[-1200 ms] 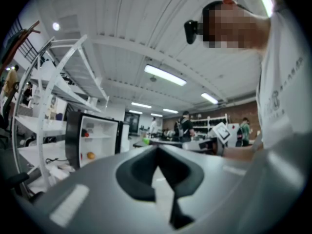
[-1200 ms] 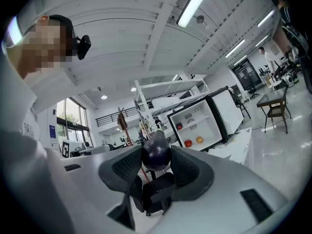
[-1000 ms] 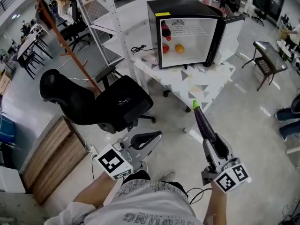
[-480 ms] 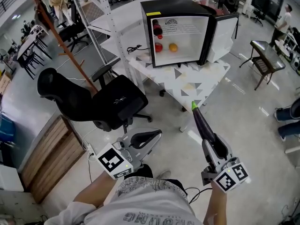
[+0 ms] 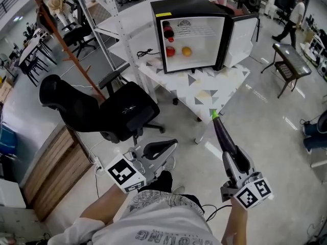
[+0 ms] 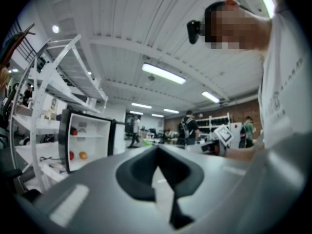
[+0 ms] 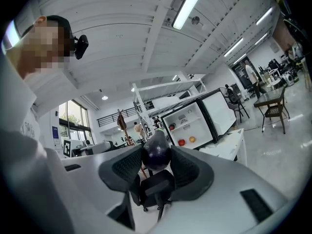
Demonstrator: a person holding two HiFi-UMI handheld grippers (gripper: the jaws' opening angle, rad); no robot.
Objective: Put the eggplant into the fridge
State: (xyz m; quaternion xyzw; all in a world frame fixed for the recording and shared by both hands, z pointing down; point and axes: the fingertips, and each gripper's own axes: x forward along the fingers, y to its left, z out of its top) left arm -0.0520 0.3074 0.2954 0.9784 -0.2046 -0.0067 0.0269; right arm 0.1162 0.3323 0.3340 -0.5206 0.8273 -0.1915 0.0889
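As the person closes on the fridge, the head view shifts against a second ago. Office chair (image 5: 117, 111) at 9 o'clock sits roughly where it was. Left gripper (image 5: 171, 146) at 7 o'clock has its fingers pressed together with nothing between them, just carried along idle. Fridge (image 5: 189, 6) at 12 o'clock has slid left in view. Its door is swung open toward 1 o'clock, and there is free room beside the red and orange items inside. Counter (image 5: 214, 88) under it now meets the eggplant's green tip in view; before, bare floor showed between them. Eggplant (image 5: 220, 131) at 5 o'clock is in the air, pointing to 12 o'clock, its thick end clamped between the right gripper (image 5: 231, 151) fingers, which are set wide around it. Grip looks unchanged, so this is likely the carry phase. Fridge is still well apart and insertion is not yet begun.
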